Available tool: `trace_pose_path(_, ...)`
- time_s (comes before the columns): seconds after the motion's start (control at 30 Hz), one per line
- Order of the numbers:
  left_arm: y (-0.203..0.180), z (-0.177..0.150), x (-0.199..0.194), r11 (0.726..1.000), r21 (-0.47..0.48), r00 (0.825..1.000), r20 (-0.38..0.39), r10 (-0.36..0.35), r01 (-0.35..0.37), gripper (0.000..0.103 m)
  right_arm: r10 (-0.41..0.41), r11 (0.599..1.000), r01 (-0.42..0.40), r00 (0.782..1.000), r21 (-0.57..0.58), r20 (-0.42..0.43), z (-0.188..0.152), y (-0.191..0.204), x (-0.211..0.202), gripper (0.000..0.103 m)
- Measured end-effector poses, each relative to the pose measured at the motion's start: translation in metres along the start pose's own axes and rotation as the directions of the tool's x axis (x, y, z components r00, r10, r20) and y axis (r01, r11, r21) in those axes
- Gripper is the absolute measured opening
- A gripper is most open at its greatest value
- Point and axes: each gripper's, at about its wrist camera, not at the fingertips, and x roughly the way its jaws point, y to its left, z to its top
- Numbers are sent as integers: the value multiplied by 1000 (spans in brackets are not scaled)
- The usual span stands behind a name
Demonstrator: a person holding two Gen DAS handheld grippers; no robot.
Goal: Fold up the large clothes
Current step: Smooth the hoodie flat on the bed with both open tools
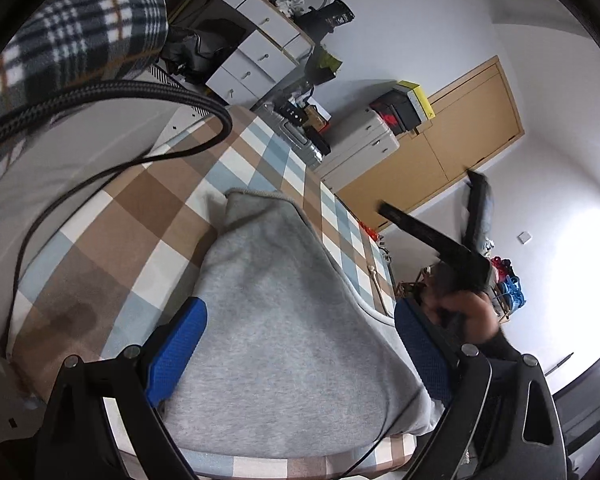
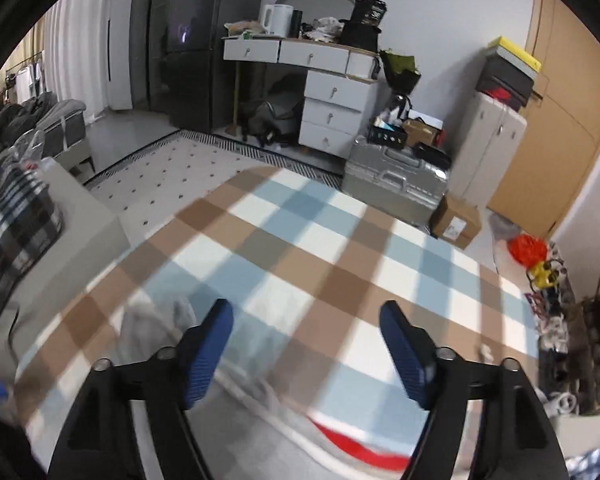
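Observation:
A grey sweatshirt (image 1: 284, 312) lies folded on the table's checked cloth (image 1: 140, 208), with its ribbed hem toward the far end. My left gripper (image 1: 300, 352) hangs open just above it, its blue pads (image 1: 176, 348) wide apart on either side of the fabric and not pressing on it. In the left wrist view my right gripper (image 1: 428, 190) is raised over the table's right edge, jaws spread, held by a hand (image 1: 460, 312). In its own view the right gripper (image 2: 308, 356) is open and holds nothing above the checked cloth (image 2: 300, 240). Blurred grey fabric (image 2: 148, 328) lies below it.
A braided cable (image 1: 140, 92) loops across the upper left, beside a plaid fleece sleeve (image 1: 80, 28). Past the table's far edge stand a silver suitcase (image 2: 396, 184), white drawers (image 2: 336, 116) and a cardboard box (image 2: 456, 220). A pale sofa arm (image 2: 88, 216) is to the left.

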Motion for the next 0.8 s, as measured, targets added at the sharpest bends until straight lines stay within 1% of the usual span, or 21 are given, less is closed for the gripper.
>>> trace_pose_path(0.03,-1,-1,1,1000,4,1000,-8,2,-2,92,5,1000,-6,1000,-10,-28,-8,-9,-7,90)
trace_pose_path(0.07,-2,-3,1,1000,7,1000,-11,2,-2,92,21,999,-24,998,-36,-65,-21,-20,-13,90)
trace_pose_path(0.13,-7,-5,5,1000,18,1000,-27,3,-2,92,-6,995,-5,994,-95,-109,-44,-31,-19,91)
trace_pose_path(0.17,-8,-7,6,1000,23,999,-36,1,-1,92,-22,992,3,990,-128,-142,-59,-37,-19,91)
trace_pose_path(0.23,-13,-11,10,999,35,999,-54,4,-2,92,-32,987,-3,977,-159,-213,-86,-48,-11,90)
trace_pose_path(0.27,-16,-14,12,999,46,998,-62,8,-5,92,-38,988,-2,966,-157,-254,-100,-55,-3,90)
trace_pose_path(0.3,-20,-16,15,998,63,997,-74,10,-5,92,-35,989,-4,962,-145,-270,-107,-59,3,90)
trace_pose_path(0.37,-28,-21,21,995,101,995,-102,4,6,92,20,995,-47,956,-86,-294,-118,-70,15,89)
trace_pose_path(0.4,-35,-23,25,991,132,992,-125,3,14,92,51,996,-71,948,-53,-315,-121,-74,24,89)
trace_pose_path(0.47,-44,-27,28,981,192,992,-125,33,-8,92,85,995,-98,934,-19,-347,-125,-79,41,87)
trace_pose_path(0.5,-52,-29,30,968,250,991,-125,56,-23,92,99,994,-111,930,-12,-353,-126,-81,48,81)
trace_pose_path(0.53,-57,-32,32,955,294,990,-122,69,-31,92,111,993,-121,928,-6,-356,-126,-81,52,66)
trace_pose_path(0.57,-64,-35,32,941,337,990,-116,74,-31,92,127,991,-132,924,10,-362,-125,-82,57,54)
trace_pose_path(0.6,-66,-37,33,933,359,990,-117,73,-26,92,159,987,-157,913,36,-376,-122,-83,64,29)
trace_pose_path(0.63,-68,-39,35,928,373,990,-117,72,-24,92,179,984,-174,907,49,-382,-120,-83,69,13)
trace_pose_path(0.67,-70,-41,37,923,384,990,-118,81,-30,92,168,986,-164,910,43,-379,-119,-82,71,12)
trace_pose_path(0.7,-71,-43,40,917,398,988,-123,98,-42,92,124,992,-125,922,22,-366,-115,-81,73,1)
trace_pose_path(0.77,-71,-44,46,916,399,984,-143,106,-41,92,67,998,-60,938,32,-341,-108,-85,77,0)
trace_pose_path(0.8,-71,-43,49,918,395,982,-159,104,-33,92,27,999,-12,947,50,-320,-103,-91,79,0)
